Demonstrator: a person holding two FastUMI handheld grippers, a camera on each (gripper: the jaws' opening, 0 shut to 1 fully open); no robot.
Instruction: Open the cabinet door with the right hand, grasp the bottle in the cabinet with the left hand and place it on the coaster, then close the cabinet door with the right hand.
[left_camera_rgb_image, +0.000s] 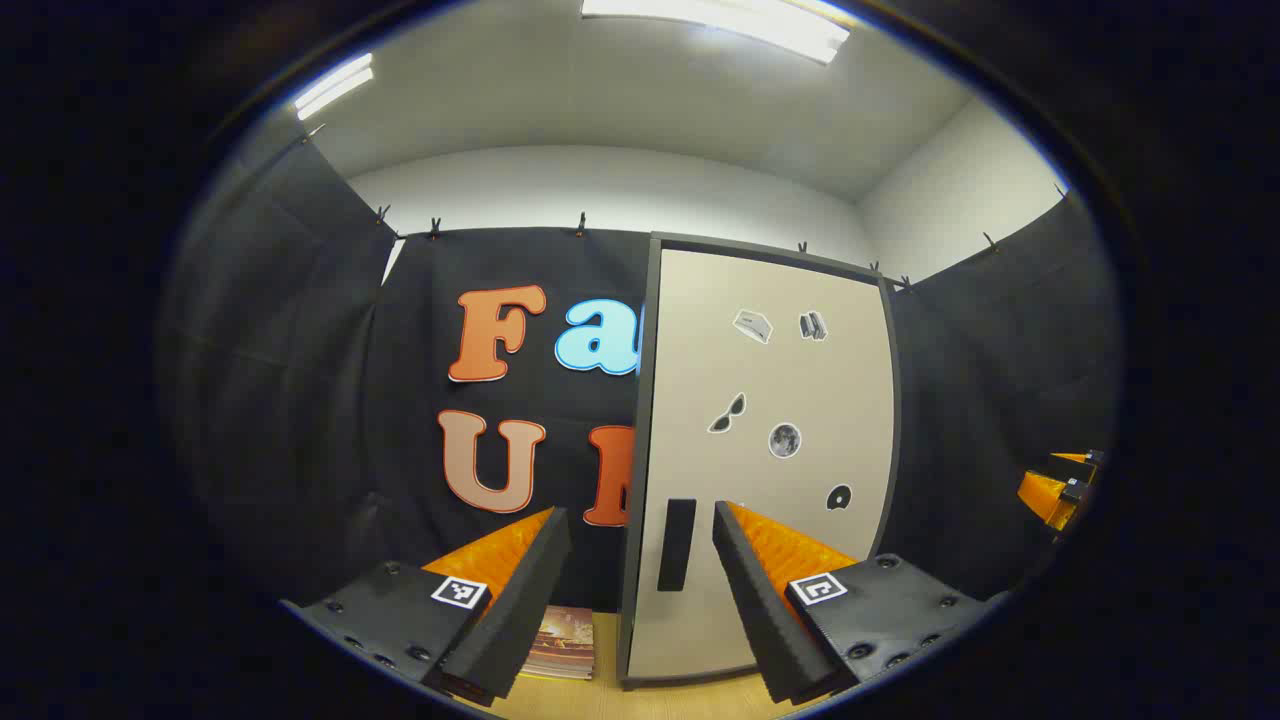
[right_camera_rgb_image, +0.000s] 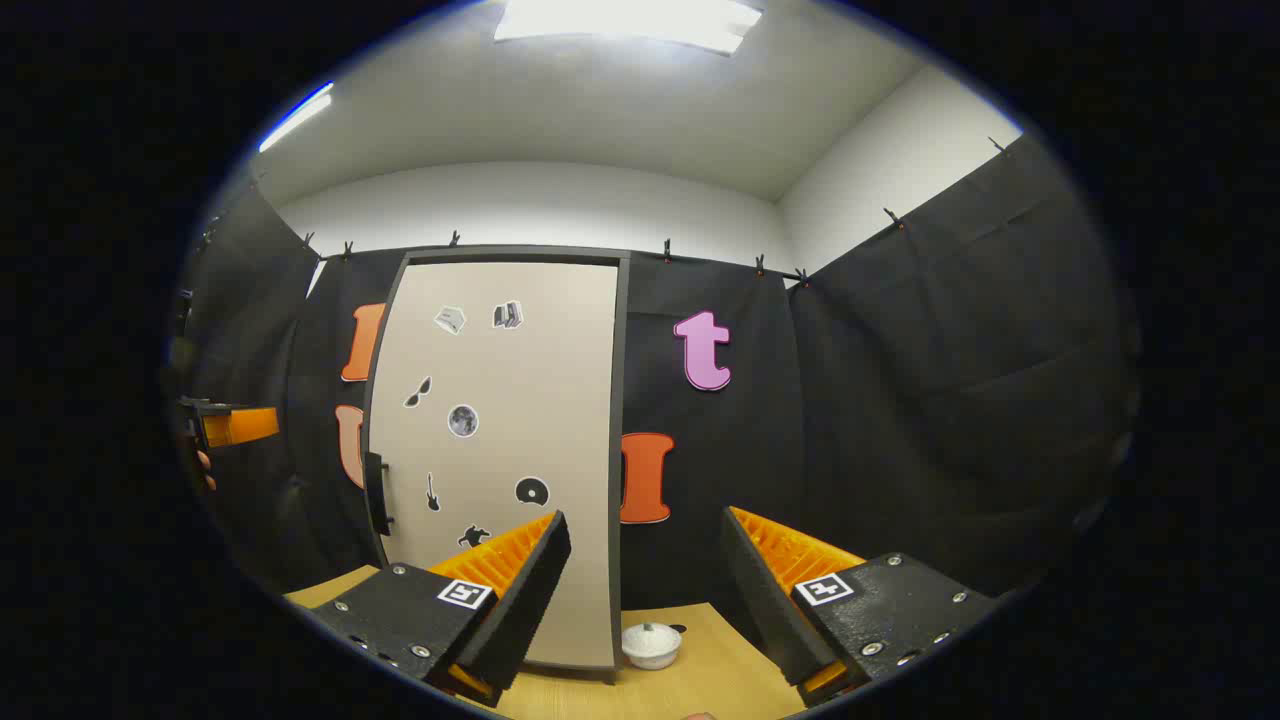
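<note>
Facing the tall beige cabinet door (left_camera_rgb_image: 770, 440) in its dark grey frame, we find it shut, so the bottle sits hidden behind it and we cannot say where inside it stands. Going from the left of the left gripper view, a stack of magazines (left_camera_rgb_image: 562, 645) lies on the light wooden tabletop (left_camera_rgb_image: 640, 698) just left of the cabinet; the left gripper (left_camera_rgb_image: 640, 560) has its fingers spread wide with nothing between them. The black vertical bar handle (left_camera_rgb_image: 677, 545) on the door's left edge shows between those fingers, farther off. At the far right of that view, part of the other gripper shows.

In the right gripper view, the handle (right_camera_rgb_image: 378, 495) is seen side-on, standing proud of the panel, so we judge it a stiff, firm hold that the fingers can close across. Hinges look likely on the right edge, so the door should swing toward us and rightward; we want room there. The right gripper (right_camera_rgb_image: 645, 560) is likewise spread and empty, pointing right of the handle. A small white round dish-like object (right_camera_rgb_image: 651, 645) rests on the table near the door's right corner, possibly in the swing path. We cannot pick out a coaster with certainty. The bottle's weight and slipperiness remain unknown; we would grip its body gently.
</note>
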